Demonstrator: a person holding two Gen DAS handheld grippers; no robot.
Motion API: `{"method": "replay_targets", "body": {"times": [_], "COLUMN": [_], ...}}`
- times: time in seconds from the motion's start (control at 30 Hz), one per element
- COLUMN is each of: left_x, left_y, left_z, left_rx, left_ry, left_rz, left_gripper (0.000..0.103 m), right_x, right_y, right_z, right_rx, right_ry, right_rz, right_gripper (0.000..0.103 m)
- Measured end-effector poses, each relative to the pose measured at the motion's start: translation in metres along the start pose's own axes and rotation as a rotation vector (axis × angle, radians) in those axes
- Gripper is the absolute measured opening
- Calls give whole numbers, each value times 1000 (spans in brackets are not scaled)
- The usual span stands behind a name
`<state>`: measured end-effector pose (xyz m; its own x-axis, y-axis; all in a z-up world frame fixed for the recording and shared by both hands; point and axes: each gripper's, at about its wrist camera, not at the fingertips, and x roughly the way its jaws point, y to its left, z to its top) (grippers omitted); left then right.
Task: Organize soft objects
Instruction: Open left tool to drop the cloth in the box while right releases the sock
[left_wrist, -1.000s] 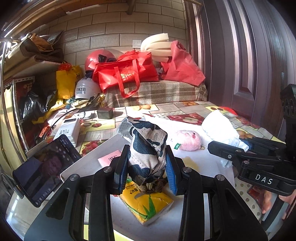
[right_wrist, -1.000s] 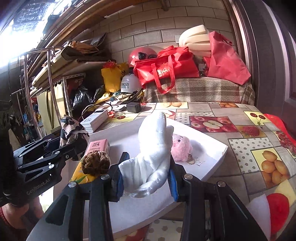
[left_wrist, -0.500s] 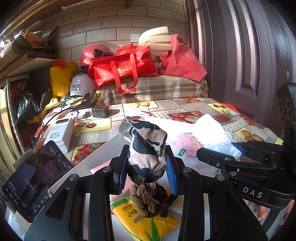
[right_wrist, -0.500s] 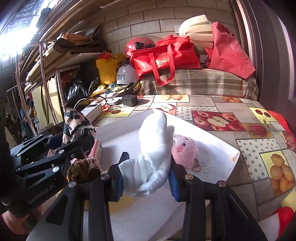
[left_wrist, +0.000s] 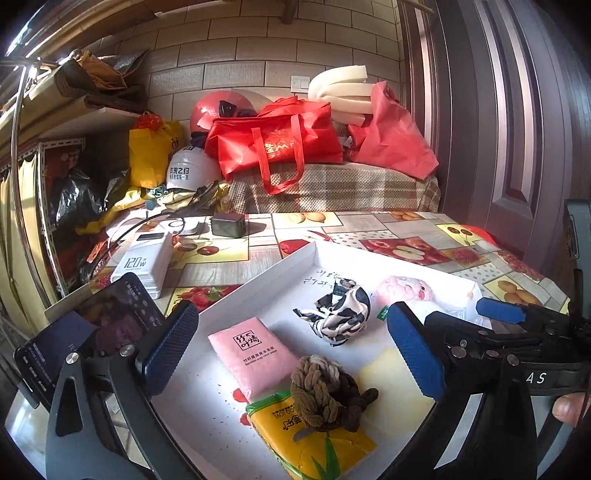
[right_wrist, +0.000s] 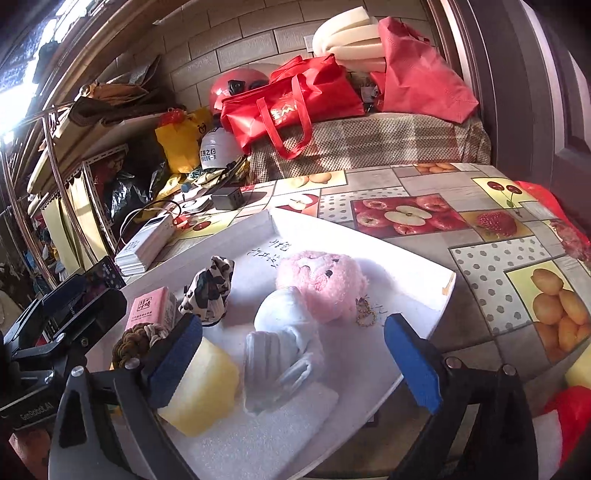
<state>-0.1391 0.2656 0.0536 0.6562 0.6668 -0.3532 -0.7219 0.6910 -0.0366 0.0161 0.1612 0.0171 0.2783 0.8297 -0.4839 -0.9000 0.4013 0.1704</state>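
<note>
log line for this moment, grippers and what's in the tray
left gripper: open | right gripper: open | white tray: cow-print cloth, white glove, pink plush

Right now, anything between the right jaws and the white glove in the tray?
Nothing visible. The right gripper is open, and the white glove lies directly between its jaws on the tray; the pink plush touches its far end.

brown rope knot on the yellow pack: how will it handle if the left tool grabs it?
The rope knot looks like thick braided cord, so probably compressible yet shape-holding, not floppy. Its rounded body perched on the yellow pack may roll off if nudged. The trailing dark strands could drag or snag. Likely light.
</note>
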Motion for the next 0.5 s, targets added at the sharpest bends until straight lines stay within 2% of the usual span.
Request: {"method": "replay_targets", "body": {"times": [0.3,0.4,0.5], "left_x": [-14,-21,-22], "left_y": [0,2,5], "left_z": [-2,-2,-2], "left_rx": [7,-1,-18], "left_ry": [-70,-106,-107], "left_rz": [35,40,32], "left_gripper": [103,103,103], "right_x": [-7,-14,-20], "right_y": [5,8,10], "right_z": [-1,-2,-3], "right_rx": [-23,-40,-48], "right_ry": [-38,-76,-106], "right_rz": [-8,-16,-35], "right_gripper": [103,103,103]}}
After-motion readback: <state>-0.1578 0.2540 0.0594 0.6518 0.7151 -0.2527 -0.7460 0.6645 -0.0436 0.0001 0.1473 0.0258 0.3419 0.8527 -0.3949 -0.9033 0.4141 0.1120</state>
